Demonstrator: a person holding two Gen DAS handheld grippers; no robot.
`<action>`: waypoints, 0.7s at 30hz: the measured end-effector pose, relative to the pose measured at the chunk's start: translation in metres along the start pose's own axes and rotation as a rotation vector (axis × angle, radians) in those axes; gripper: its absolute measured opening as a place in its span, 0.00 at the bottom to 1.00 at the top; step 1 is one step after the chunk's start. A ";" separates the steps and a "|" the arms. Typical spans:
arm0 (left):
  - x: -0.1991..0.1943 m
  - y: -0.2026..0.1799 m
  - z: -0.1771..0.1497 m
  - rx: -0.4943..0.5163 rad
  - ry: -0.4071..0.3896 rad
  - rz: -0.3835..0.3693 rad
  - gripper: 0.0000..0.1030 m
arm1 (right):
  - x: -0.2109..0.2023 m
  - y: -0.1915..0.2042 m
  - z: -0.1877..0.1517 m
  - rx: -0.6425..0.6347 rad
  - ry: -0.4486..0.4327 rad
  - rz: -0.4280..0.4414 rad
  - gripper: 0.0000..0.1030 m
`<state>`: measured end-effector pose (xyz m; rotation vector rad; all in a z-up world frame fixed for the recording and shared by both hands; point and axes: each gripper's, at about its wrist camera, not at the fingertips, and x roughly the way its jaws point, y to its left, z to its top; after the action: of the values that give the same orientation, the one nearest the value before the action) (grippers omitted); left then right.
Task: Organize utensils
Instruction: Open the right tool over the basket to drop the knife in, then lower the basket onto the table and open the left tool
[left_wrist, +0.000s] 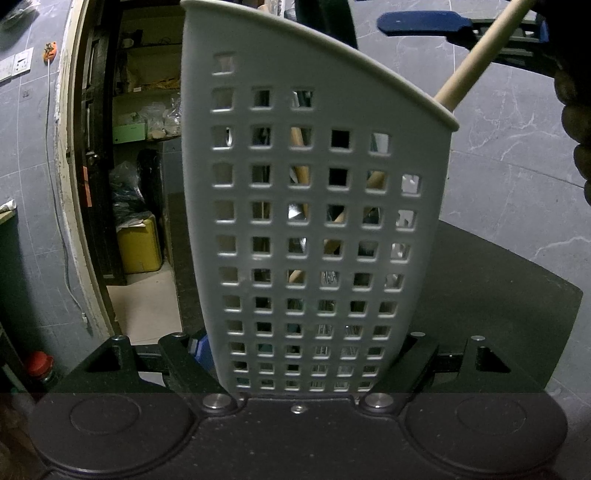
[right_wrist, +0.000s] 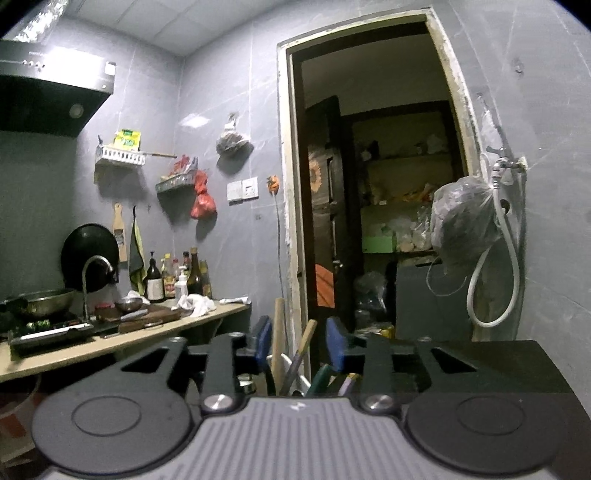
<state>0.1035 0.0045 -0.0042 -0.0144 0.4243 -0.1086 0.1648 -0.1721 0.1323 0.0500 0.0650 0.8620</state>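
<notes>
Left wrist view, left to right: doorway (left_wrist: 122, 184) to a dim storeroom with a yellow container (left_wrist: 139, 245) on its floor; white perforated utensil holder (left_wrist: 314, 221), upright on a black tabletop (left_wrist: 498, 295), clamped at its base between the left gripper (left_wrist: 299, 354) jaws, which press its two sides; wooden handle (left_wrist: 476, 59) leaning out over the holder's rim at upper right; right gripper's blue pad (left_wrist: 421, 23) near that handle. Right wrist view, left to right: kitchen counter (right_wrist: 122, 339) with bottles (right_wrist: 177, 280) and faucet (right_wrist: 94, 280); right gripper (right_wrist: 299, 347), jaws parted narrowly, pressing nothing; several utensil handles (right_wrist: 291, 354) stand in the gap between the blue pads, apart from them.
</notes>
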 end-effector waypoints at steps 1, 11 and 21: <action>0.000 -0.001 0.000 0.001 0.000 0.001 0.80 | -0.002 -0.001 0.000 0.002 -0.006 -0.004 0.44; -0.005 0.000 0.000 0.005 -0.029 -0.027 0.96 | -0.034 -0.006 -0.007 0.039 -0.082 -0.078 0.94; -0.022 -0.015 -0.013 0.097 -0.030 0.015 0.99 | -0.073 -0.011 -0.041 0.127 -0.056 -0.170 1.00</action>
<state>0.0763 -0.0081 -0.0067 0.0821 0.3886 -0.1143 0.1220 -0.2341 0.0934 0.1855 0.0702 0.6856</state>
